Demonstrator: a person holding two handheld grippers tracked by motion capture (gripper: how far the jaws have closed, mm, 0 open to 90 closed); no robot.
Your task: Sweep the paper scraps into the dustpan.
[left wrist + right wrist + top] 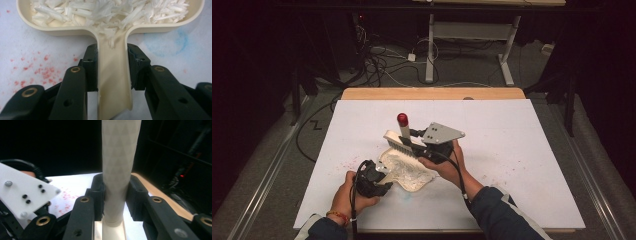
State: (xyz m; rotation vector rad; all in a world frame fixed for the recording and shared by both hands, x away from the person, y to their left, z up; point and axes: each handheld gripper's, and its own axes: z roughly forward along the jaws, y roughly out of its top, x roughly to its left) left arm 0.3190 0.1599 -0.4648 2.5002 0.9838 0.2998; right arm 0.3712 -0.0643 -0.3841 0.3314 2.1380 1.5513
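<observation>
My left gripper (112,75) has its jaws clamped on the cream handle of the dustpan (113,82), one pad on each side, and the handle runs straight out between them. Just past my jaw tips the pan widens, and it is heaped with white shreds (110,12), a few of them spilling into the neck of the handle. From above, the dustpan (408,172) lies flat on the white counter (512,150), directly ahead of my left gripper (379,176), my left hand (354,192) wrapped round the body behind it.

My right gripper (115,195) is clamped on the pale handle of the brush (119,165), which rises upright between the pads and out past the top of the view. In the high view my right gripper (419,146) holds the brush (402,140) over the far edge of the pan, its bristle head low beside my jaws and its red-capped handle end pointing up and away. My right hand (444,165) sits behind the gripper.

Red specks (42,72) dot the counter to the left of my left jaws, and a faint blue smudge (165,42) lies to their right.
</observation>
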